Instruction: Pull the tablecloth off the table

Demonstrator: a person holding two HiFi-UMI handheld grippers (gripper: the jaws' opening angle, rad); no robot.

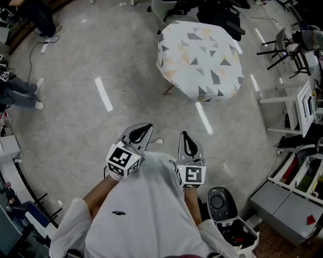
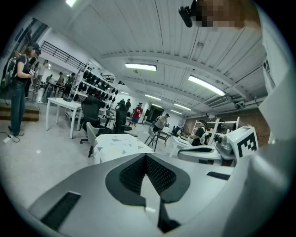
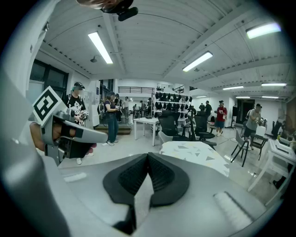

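Observation:
A white tablecloth (image 1: 201, 59) printed with grey and beige triangles covers a small table well ahead of me, draped over its edges. It also shows in the left gripper view as the tablecloth (image 2: 121, 145) and in the right gripper view as the tablecloth (image 3: 194, 152). My left gripper (image 1: 143, 129) and right gripper (image 1: 185, 137) are held close to my chest, far short of the table. Both are shut with nothing between the jaws, the black pads (image 2: 147, 170) meeting at their tips.
Black office chairs (image 1: 222, 12) stand behind the table. White racks and shelving (image 1: 302, 106) line the right side. A cable (image 1: 60, 176) lies on the grey floor at left, and a person's legs (image 1: 22, 93) stand at the far left. A black-and-white device (image 1: 221, 204) sits by my right side.

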